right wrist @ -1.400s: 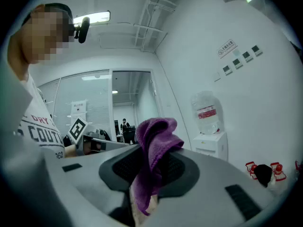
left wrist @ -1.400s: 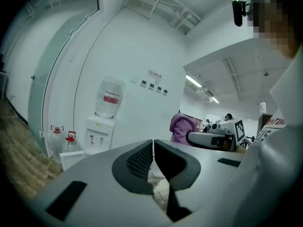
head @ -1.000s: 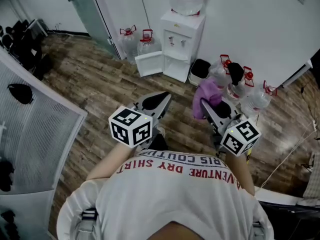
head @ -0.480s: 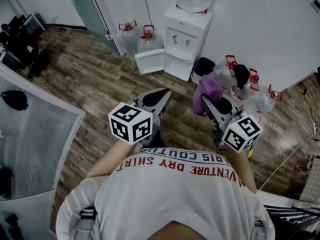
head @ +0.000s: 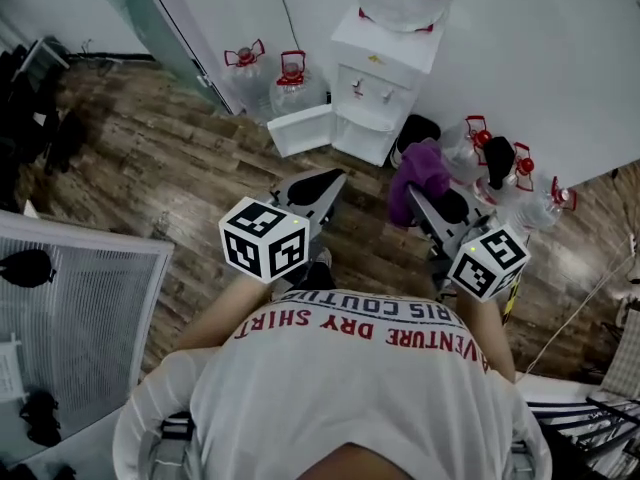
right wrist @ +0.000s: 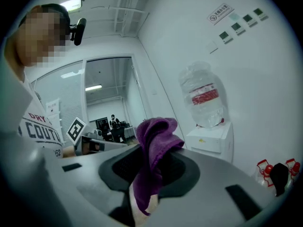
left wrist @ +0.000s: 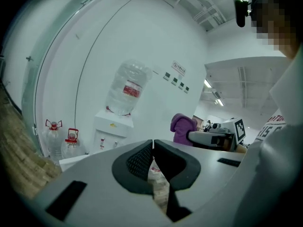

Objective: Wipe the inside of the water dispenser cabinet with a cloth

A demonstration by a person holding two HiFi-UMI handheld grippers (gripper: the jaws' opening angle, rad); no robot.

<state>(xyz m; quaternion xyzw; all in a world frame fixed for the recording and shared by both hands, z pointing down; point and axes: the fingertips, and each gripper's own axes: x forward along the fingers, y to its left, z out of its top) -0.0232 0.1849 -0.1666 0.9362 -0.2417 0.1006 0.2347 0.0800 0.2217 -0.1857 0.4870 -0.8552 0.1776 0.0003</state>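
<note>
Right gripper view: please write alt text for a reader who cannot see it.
The right gripper is shut on a purple cloth, which sticks up above its jaws and hangs below them. Behind it, to the right, stands a white water dispenser with an inverted bottle on top.

Wood-plank floor (head: 150,168) across left and centre. White wall (head: 560,58) along top right, thin cable (head: 283,13) running down it. Glass partition (head: 150,28) upper left. Dark furniture (head: 55,133) at far left edge. White mesh panel (head: 80,298) lower left. Ceiling strip light (right wrist: 73,4) lit, upper left of right gripper view.
</note>
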